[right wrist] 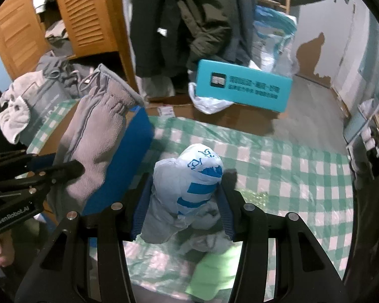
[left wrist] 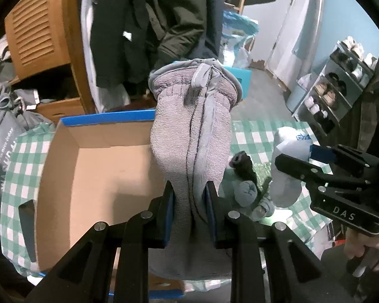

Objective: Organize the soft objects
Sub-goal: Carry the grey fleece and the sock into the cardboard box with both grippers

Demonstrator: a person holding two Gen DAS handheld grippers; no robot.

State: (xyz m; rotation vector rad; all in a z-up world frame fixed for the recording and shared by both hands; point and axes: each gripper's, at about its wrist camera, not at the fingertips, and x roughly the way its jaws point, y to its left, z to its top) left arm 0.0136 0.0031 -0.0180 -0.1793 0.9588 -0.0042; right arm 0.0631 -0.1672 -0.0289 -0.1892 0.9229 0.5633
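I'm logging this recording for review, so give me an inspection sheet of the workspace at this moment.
Surface: green-checked cloth under clear plastic.
Job's things: grey fleece mitten held above the open cardboard box; white-and-blue plastic bag bundle.
Clutter: rolled socks on the cloth.
Grippers: left gripper shut on the mitten; right gripper around the bundle, apparently gripping.
Cables: nothing seen.
Surroundings: hanging dark coats, louvred wooden doors, teal box, shoe rack.

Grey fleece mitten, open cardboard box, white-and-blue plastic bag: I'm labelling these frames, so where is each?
Grey fleece mitten (left wrist: 189, 136): left wrist view, mid-body.
Open cardboard box (left wrist: 93, 176): left wrist view, bare inner floor.
White-and-blue plastic bag (right wrist: 189, 181): right wrist view, front face.
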